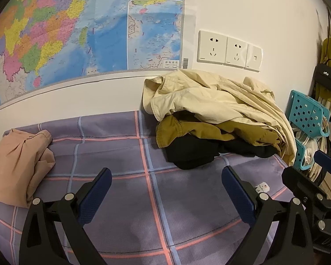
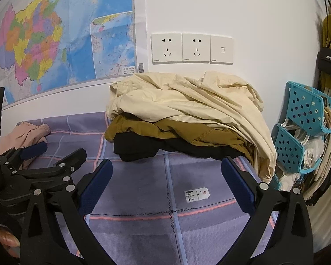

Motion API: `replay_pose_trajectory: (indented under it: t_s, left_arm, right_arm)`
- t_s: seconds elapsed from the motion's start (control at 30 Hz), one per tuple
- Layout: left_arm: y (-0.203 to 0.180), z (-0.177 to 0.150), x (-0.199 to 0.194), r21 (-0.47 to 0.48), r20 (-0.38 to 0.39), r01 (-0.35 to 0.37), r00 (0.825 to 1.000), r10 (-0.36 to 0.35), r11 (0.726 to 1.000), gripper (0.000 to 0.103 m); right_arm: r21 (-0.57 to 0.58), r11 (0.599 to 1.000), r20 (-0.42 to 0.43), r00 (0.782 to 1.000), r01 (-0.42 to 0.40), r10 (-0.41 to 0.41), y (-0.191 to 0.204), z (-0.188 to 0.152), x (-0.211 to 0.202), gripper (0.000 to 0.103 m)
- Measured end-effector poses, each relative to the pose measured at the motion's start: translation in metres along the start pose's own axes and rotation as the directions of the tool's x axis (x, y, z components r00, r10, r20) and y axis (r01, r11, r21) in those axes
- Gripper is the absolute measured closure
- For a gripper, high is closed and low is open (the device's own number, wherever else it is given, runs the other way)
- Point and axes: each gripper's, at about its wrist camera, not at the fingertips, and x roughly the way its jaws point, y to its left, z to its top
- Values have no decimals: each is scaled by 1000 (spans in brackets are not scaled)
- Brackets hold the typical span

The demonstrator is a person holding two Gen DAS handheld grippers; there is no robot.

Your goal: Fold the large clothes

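Note:
A pile of clothes lies against the wall on a purple checked sheet point(image 1: 125, 176): a cream garment point(image 1: 211, 101) on top, an ochre one point(image 1: 198, 130) under it, a black one point(image 1: 192, 154) at the bottom. The pile also shows in the right wrist view point(image 2: 187, 108). A pink garment point(image 1: 17, 161) lies at the left. My left gripper point(image 1: 166, 176) is open and empty above the sheet, short of the pile. My right gripper point(image 2: 166, 167) is open and empty, just in front of the black garment point(image 2: 143, 148). The left gripper also shows at the left of the right wrist view point(image 2: 55, 152).
A map point(image 1: 77, 28) and wall sockets point(image 1: 229, 50) are on the wall behind. Blue perforated baskets point(image 2: 306, 119) and hanging bags point(image 2: 328, 59) stand at the right past the bed edge. A small white tag point(image 2: 197, 195) lies on the sheet.

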Motion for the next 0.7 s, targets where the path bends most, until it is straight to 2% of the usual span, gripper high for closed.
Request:
replay_pose_trajectory:
  t_s: [0.7]
  left_arm:
    - [-1, 4, 3, -16, 0, 20, 1000, -20, 1000, 7]
  right_arm:
    - [-14, 1000, 14, 1000, 5, -5, -3, 7, 1, 6]
